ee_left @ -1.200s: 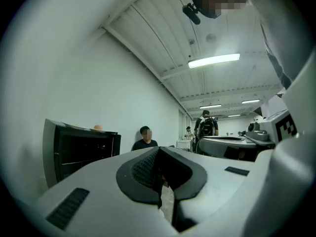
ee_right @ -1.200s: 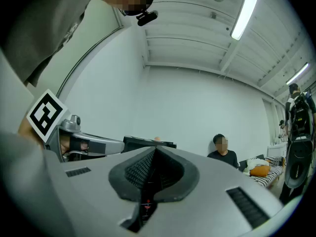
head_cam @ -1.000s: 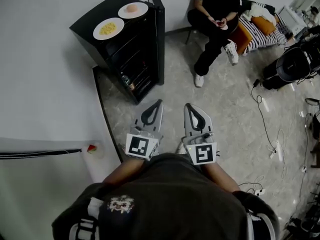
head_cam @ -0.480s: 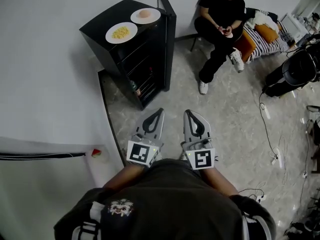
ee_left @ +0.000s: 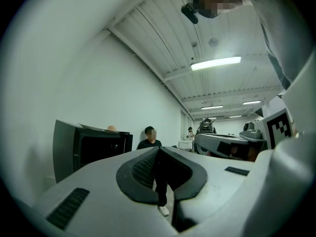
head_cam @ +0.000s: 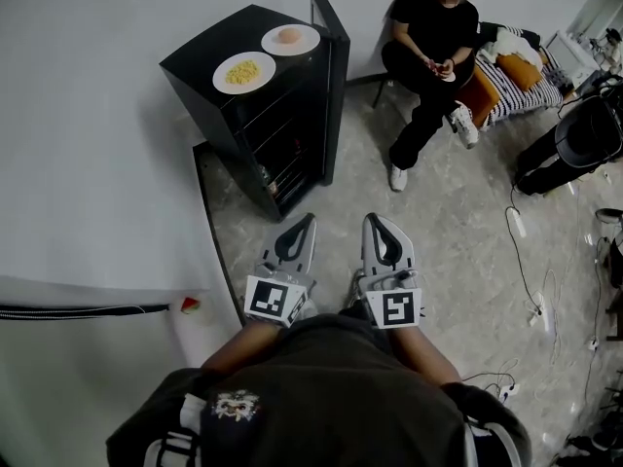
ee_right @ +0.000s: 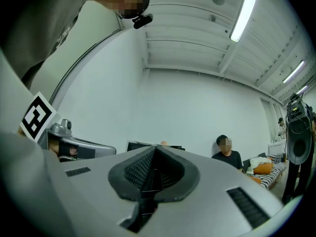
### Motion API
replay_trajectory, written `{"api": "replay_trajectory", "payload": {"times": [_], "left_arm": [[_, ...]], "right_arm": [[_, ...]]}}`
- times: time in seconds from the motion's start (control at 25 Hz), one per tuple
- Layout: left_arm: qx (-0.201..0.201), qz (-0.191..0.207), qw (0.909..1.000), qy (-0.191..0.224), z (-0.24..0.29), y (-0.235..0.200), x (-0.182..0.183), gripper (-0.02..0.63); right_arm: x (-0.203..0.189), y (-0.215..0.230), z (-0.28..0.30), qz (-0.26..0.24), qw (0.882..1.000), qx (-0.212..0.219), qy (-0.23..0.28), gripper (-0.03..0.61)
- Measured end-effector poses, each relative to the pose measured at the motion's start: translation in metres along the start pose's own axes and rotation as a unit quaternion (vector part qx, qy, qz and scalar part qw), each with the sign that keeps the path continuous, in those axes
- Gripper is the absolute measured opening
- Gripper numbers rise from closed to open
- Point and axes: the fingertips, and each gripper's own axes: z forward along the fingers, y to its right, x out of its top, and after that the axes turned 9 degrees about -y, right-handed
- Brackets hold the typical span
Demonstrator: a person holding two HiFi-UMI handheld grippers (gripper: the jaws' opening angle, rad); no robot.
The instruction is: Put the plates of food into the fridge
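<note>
While both pairs of jaws are closed on nothing, left gripper (head_cam: 302, 224) and right gripper (head_cam: 377, 224) point level, side by side.
2 plates, yellow-food plate (head_cam: 243, 72) and pink-food plate (head_cam: 290, 39), sit atop the open fridge (head_cam: 282, 125), well ahead.

no legible text, label or number — nothing readable.

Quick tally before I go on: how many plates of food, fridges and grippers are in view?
White round plates on the fridge top: 2, plate of yellow food, plate of pinkish food
Black fridge with open door: 1
Grey two-jaw grippers, shut and empty: 2, left gripper, right gripper
Total: 5
</note>
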Motion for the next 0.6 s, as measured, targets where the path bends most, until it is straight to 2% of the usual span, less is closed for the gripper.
{"api": "replay_trajectory", "payload": {"times": [0.32, 0.6], "left_arm": [[0.037, -0.013, 0.9992, -0.01, 0.03, -0.005, 0.0, 0.021], [0.066, -0.011, 0.9977, -0.011, 0.065, -0.006, 0.003, 0.021]], "right_arm": [[-0.007, 0.044, 0.019, 0.009, 1.0, 0.006, -0.002, 0.025], [-0.011, 0.072, 0.046, 0.003, 0.999, 0.038, 0.011, 0.025]]}}
